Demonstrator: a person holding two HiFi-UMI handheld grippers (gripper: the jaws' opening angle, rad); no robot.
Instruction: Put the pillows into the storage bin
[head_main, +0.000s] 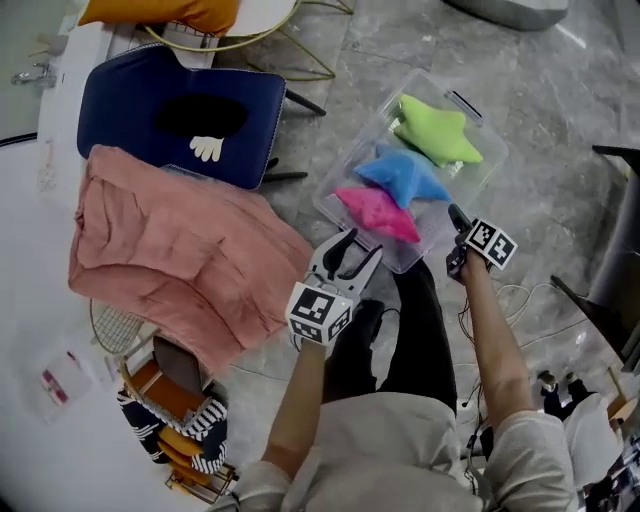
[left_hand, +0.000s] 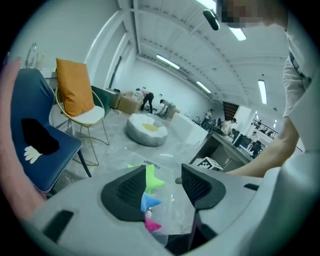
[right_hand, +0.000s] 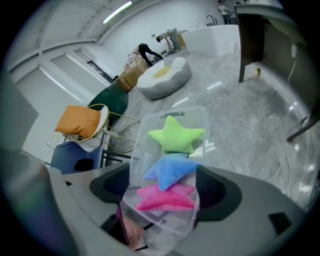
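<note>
three star pillows (head_main: 405, 177) are lined up inside the clear bin (head_main: 487, 150) so all fit; left claw (head_main: 353, 252) and right claw (head_main: 457, 222) are held apart, empty, stowing judged done.

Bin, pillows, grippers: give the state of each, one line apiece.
Bin: open-topped, on the floor, three pillows inside.
Green pillow: in the bin, far end.
Blue pillow: in the bin, middle.
Pink pillow: in the bin, near end.
Left gripper: open, empty.
Right gripper: open, empty.
Orange cushion: on a chair, outside the bin.
</note>
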